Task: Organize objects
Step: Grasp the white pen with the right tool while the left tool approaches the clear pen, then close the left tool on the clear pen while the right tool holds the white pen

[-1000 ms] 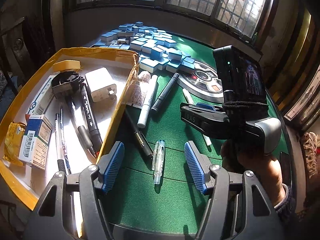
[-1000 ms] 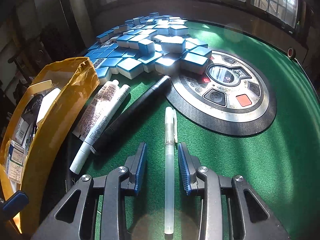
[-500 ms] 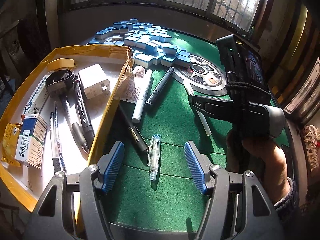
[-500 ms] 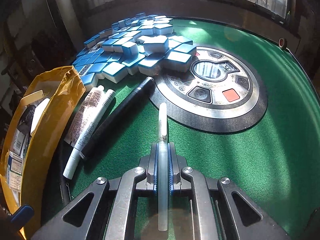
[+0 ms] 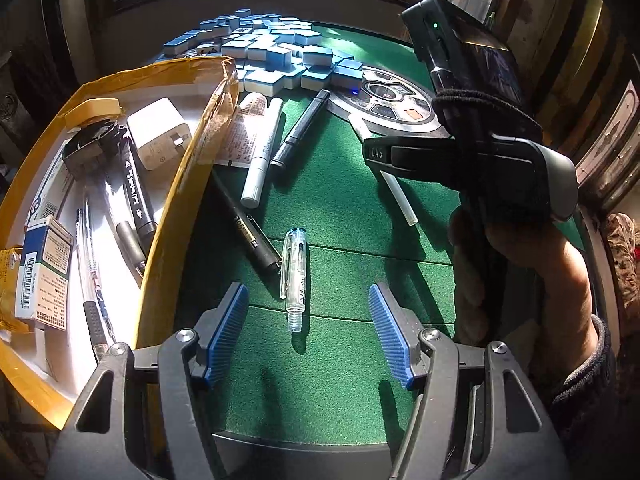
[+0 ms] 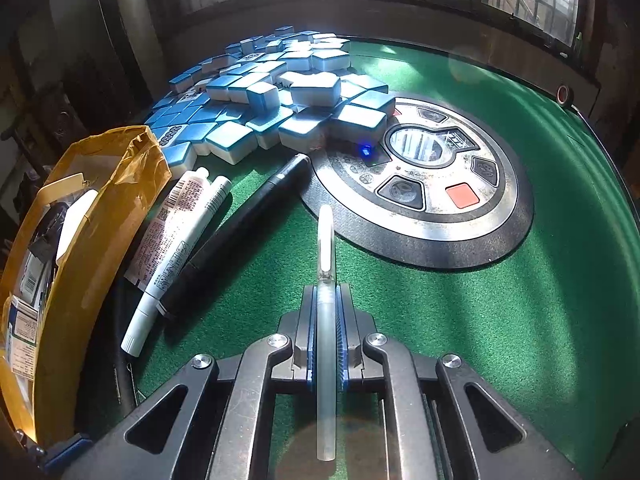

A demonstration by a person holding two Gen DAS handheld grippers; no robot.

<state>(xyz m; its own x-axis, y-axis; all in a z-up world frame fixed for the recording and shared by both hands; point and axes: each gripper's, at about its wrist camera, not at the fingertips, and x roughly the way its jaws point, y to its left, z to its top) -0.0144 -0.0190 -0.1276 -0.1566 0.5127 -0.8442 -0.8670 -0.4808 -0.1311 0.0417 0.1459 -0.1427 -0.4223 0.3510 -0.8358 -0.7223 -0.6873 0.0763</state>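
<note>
Right gripper [image 6: 325, 316] clamped on frosted white pen [image 6: 325, 280]; left gripper [image 5: 308, 324] spread wide, empty, above clear pen cap [image 5: 294, 274]

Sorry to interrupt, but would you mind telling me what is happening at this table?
A person is tidying stationery on a green table into a yellow box. The right hand-held gripper is shut on a frosted white pen. The left hand-held gripper is open above a clear pen part lying on the felt.
</note>
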